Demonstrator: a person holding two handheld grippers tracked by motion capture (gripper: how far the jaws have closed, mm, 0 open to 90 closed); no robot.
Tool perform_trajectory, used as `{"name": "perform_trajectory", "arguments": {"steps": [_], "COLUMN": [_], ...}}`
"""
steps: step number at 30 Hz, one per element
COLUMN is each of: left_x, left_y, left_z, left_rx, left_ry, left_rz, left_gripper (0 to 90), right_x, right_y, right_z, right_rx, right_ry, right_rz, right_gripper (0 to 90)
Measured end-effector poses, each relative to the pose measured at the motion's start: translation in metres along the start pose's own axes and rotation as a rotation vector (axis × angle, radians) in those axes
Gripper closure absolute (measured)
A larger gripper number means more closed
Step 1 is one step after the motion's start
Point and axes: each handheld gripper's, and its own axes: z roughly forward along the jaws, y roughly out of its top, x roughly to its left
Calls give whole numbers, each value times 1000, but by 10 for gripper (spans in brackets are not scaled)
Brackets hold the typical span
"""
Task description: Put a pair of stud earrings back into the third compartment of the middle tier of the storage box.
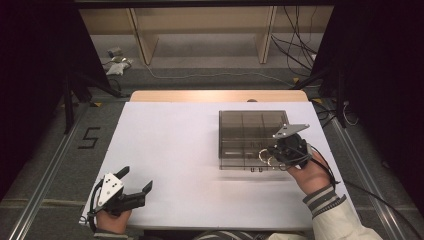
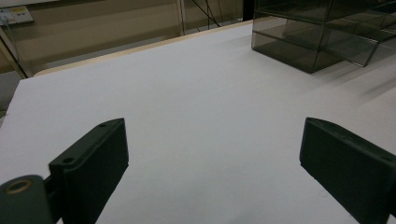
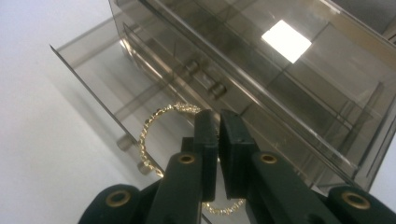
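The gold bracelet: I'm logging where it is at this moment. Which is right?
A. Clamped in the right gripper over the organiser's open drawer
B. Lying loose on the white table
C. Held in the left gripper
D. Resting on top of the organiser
A: the right gripper is shut on the gold bracelet, above the open drawer of the smoked clear organiser.

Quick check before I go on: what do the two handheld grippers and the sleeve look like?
Both grippers, left and right, are black with blocky jaws, a grey three-cornered plate on top and a trailing black cable. Brass-coloured rivets mark the jaw joints. The right forearm wears a pale sleeve with a striped cuff.
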Motion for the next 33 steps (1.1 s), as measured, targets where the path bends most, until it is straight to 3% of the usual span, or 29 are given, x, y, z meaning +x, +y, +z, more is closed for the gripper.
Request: {"name": "perform_trajectory", "arguments": {"steps": [20, 33], "left_x": [0, 0], "left_y": [0, 0], "left_z": [0, 0], "left_rx": [1, 3], "left_ry": [0, 0], "left_rz": [-1, -1], "left_gripper": [76, 76], "right_x": [-19, -29], "right_y": [-25, -30], "right_z": [7, 15], "right_rx": [87, 112], "right_ry": [-48, -80], "right_rz": [48, 72], "right_gripper": [862, 861]}}
